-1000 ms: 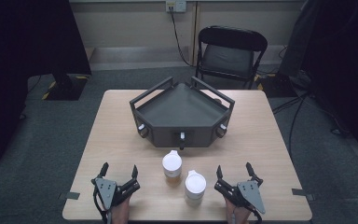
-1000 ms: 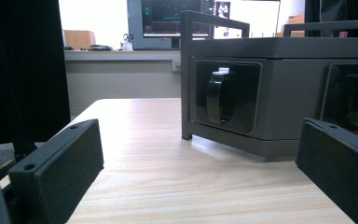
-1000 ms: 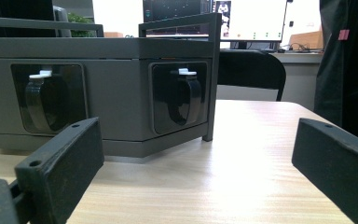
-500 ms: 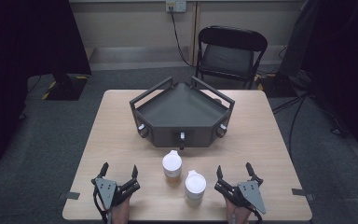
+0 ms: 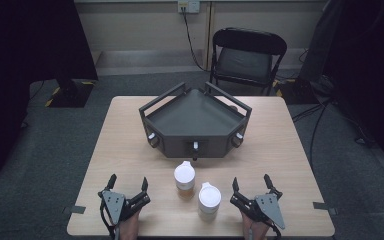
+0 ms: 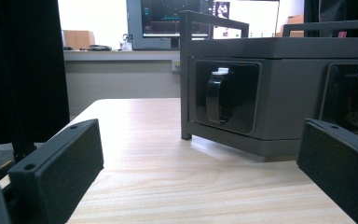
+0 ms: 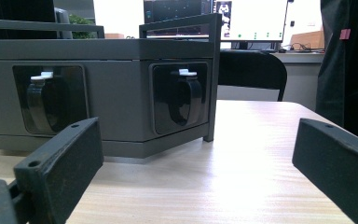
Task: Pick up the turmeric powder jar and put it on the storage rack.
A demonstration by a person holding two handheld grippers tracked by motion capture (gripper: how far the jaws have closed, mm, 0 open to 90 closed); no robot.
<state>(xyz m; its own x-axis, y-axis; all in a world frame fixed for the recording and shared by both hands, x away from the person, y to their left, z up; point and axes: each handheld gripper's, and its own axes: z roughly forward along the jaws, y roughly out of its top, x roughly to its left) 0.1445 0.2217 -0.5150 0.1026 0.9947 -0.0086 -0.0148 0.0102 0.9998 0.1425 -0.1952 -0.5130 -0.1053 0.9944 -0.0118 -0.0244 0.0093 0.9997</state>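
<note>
Pale wood grain runs across the tabletop [image 5: 290, 150], and near its front edge stand two small white-lidded jars, the left jar [image 5: 185, 179] with amber contents a little farther back and the right jar [image 5: 209, 200] closer to the person. The left tool [image 5: 128, 189] rests at the front left with its jaws spread wide and nothing between them; the right tool [image 5: 250, 186] sits at the front right, just as wide open and just as empty. Both jars lie between the two tools, the right jar near the right tool, the left jar well apart from the left one. Behind them stands a dark grey angled rack [image 5: 195, 120] whose front faces carry recessed sockets with black latches, seen close in the left gripper view [image 6: 223, 95] and the right gripper view [image 7: 184, 100]. The step in hand looks like the first reach for a jar. To do it well, I would bring each tool in low and level, straddle the jar body below the lid, centre it between the jaws before closing, and avoid nudging the neighbouring jar, since the two stand close together and look easy to tip.
</note>
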